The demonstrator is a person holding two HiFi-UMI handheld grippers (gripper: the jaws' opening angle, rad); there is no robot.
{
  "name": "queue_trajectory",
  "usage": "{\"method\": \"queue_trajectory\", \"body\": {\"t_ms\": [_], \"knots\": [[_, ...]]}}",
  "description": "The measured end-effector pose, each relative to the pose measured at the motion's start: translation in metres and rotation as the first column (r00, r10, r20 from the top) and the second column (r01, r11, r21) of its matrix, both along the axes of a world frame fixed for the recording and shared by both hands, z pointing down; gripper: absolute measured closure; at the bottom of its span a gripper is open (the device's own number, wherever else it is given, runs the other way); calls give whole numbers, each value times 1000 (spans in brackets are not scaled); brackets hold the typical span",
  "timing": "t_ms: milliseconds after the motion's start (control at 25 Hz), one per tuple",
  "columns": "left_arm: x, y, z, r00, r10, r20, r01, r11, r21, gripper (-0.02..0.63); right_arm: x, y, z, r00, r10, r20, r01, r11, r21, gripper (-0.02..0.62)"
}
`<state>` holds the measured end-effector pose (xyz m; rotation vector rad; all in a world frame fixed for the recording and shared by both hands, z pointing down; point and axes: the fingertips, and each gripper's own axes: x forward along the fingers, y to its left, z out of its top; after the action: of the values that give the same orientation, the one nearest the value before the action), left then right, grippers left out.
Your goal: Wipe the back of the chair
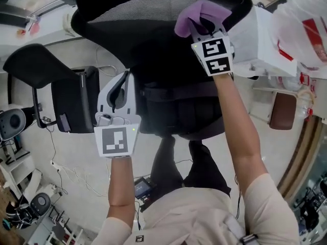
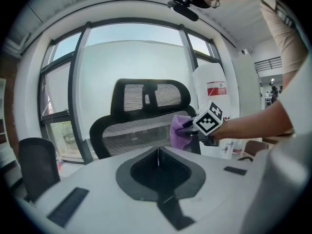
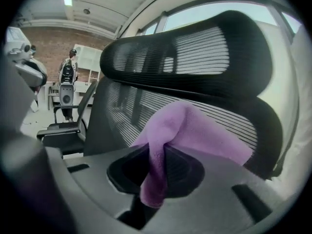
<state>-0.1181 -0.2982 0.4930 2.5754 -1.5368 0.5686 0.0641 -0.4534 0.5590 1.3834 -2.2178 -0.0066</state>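
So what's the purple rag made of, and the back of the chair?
The rag looks like soft, fuzzy cloth, maybe microfibre: it folds and bunches, and its surface is matte. The chair back looks like black woven mesh: light shines through its fine lines. Its rim looks like smooth hard plastic, though I can't be sure.

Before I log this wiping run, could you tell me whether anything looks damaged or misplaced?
Nothing stands out: the right gripper pinches the purple cloth at the chair back, whose mesh looks intact; the left gripper is shut and empty.
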Motion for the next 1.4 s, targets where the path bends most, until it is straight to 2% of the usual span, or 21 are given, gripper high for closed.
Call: {"method": "queue_trajectory", "body": {"t_ms": [160,360,480,640,760,840,960,1080,1240,1320,1400], "knots": [[-65,6,4,996,-93,-4,93,996,-9,595,-109,-4,4,988,-152,-2,152,988,-2,546],[-127,17,3,974,-224,-16,225,974,7,595,-242,16,18,926,-376,-38,375,926,-36,546],[-142,26,5,965,-260,-12,260,966,-1,595,-275,25,21,904,-424,-57,422,905,-45,546],[-149,20,6,967,-253,-18,254,967,3,595,-273,23,22,912,-407,-57,406,913,-37,546],[-133,8,3,977,-210,-35,210,977,23,595,-252,17,24,924,-377,-63,375,926,-40,546],[-112,0,1,984,-175,-30,176,984,21,595,-220,13,26,943,-328,-59,326,944,-42,546],[-72,-12,-1,992,-123,-17,123,992,11,595,-148,9,29,973,-221,-61,219,975,-42,546],[-25,-20,2,998,-60,-18,60,998,1,595,-57,7,34,995,-86,-54,84,996,-40,546],[36,-19,9,999,51,-14,-51,999,-12,595,67,13,39,992,120,-46,-123,991,-56,546],[58,-17,12,996,86,-14,-86,996,-17,595,107,18,41,982,184,-47,-187,980,-66,546],[71,-15,13,995,96,-15,-97,995,-21,595,125,22,43,977,209,-45,-212,975,-73,546]]}}
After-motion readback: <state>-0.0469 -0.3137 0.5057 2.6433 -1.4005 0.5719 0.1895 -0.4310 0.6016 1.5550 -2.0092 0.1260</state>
